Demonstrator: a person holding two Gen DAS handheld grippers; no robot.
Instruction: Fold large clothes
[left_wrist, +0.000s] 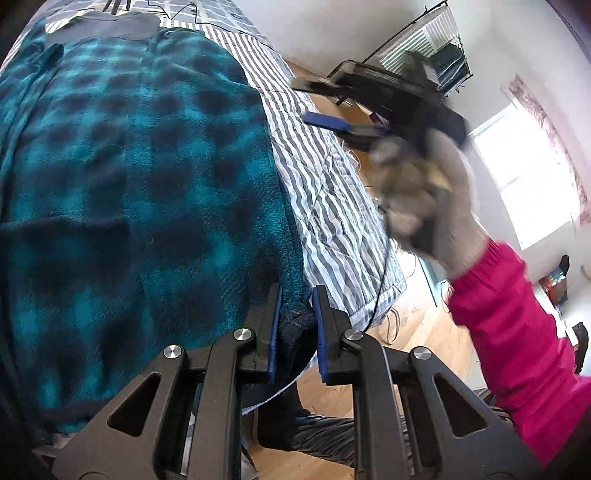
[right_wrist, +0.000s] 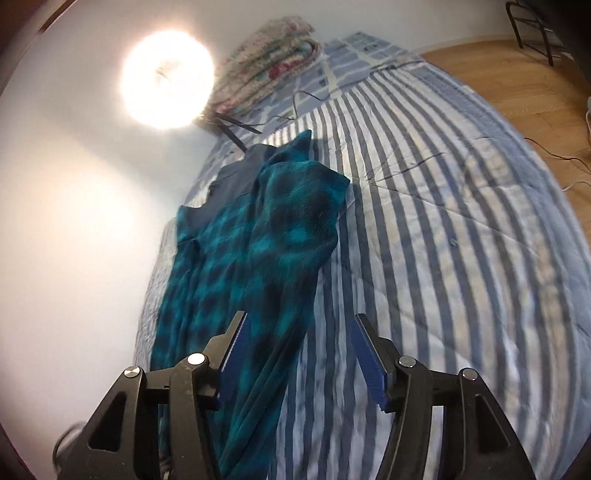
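Observation:
A teal and dark checked fleece garment (left_wrist: 140, 166) lies spread on a grey-and-white striped quilt (left_wrist: 332, 206). My left gripper (left_wrist: 298, 295) is shut on the garment's dark hem at its near right corner, with cloth bunched between the blue pads. In the right wrist view the same garment (right_wrist: 258, 229) stretches away toward the wall. My right gripper (right_wrist: 300, 317) stands open above its near edge with nothing between the fingers. The left wrist view also shows the right gripper (left_wrist: 317, 101), blurred, over the quilt, held by a gloved hand (left_wrist: 424, 192) with a pink sleeve (left_wrist: 517, 332).
A folded floral blanket (right_wrist: 269, 59) and thin dark cables (right_wrist: 303, 96) lie at the far end of the bed, near a bright lamp (right_wrist: 166, 77). Wooden floor (right_wrist: 535, 85) runs along the bed's right side. A black rack (left_wrist: 436, 48) and a window (left_wrist: 524, 177) stand beyond.

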